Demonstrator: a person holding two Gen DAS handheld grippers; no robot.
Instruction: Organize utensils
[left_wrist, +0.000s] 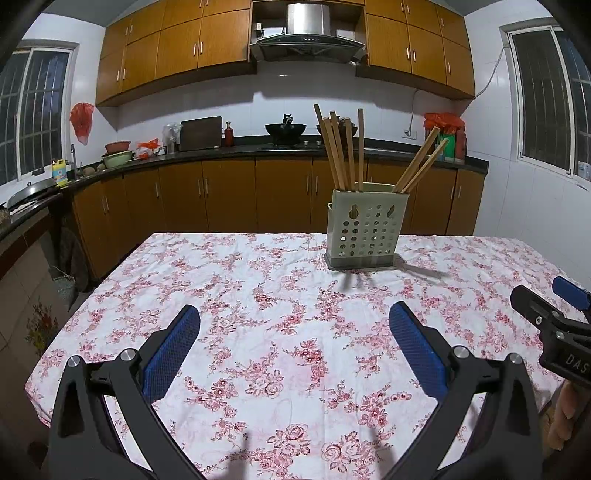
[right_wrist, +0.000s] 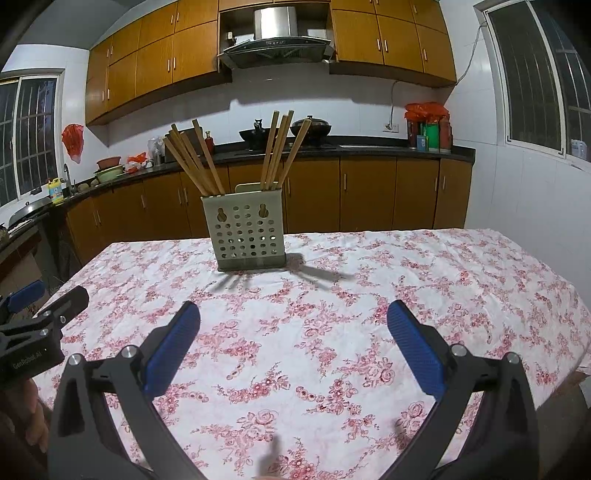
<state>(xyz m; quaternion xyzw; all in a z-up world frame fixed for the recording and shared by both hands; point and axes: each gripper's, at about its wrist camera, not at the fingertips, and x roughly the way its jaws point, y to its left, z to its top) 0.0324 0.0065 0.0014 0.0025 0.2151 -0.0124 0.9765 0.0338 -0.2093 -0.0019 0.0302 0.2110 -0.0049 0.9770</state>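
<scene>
A pale green perforated utensil holder (left_wrist: 364, 230) stands upright on the far part of the floral tablecloth; it also shows in the right wrist view (right_wrist: 246, 232). Several wooden chopsticks (left_wrist: 341, 147) stand in its left compartment and two or three (left_wrist: 421, 162) lean in its right one; they also show in the right wrist view (right_wrist: 195, 158) (right_wrist: 280, 147). My left gripper (left_wrist: 293, 354) is open and empty, above the cloth, well short of the holder. My right gripper (right_wrist: 293, 350) is open and empty too, also short of the holder.
The table (left_wrist: 258, 295) is covered by a white cloth with pink flowers. The right gripper's body (left_wrist: 554, 325) shows at the left view's right edge, the left gripper's body (right_wrist: 33, 328) at the right view's left edge. Kitchen counters and cabinets (left_wrist: 221, 192) stand behind.
</scene>
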